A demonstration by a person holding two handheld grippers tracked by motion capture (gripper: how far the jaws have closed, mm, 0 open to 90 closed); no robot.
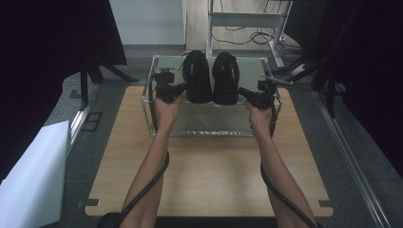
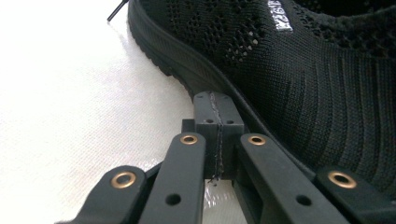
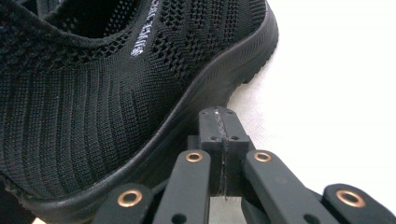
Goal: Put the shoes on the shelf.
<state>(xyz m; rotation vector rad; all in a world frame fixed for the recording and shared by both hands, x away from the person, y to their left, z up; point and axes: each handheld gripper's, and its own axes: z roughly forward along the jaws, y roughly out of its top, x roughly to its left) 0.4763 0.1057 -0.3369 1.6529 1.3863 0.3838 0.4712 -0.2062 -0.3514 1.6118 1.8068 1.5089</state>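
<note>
A: Where are the shoes sitting?

B: Side by side in the clear box [image 1: 153, 102] on the table [image 1: 209, 166]. The left gripper [image 2: 217, 116] and right gripper [image 3: 223, 125] are both pressed together on nothing, each tip lying at a sole.

A: What's risking trouble?

B: Closed tips are likely shoving a shoe sideways instead of gripping it, I'd say.

A: Count?

B: I'm counting two shoes — left shoe [image 1: 196, 76], right shoe [image 1: 225, 77] — one box, two grippers.

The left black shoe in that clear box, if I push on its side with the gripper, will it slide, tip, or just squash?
The left shoe has a soft open-knit upper, so its side would probably dent under pressure. Pushed low, on the firmer-looking ridged sole, it would more likely slide than tip. It looks light, and may nudge the right shoe close beside it.
</note>
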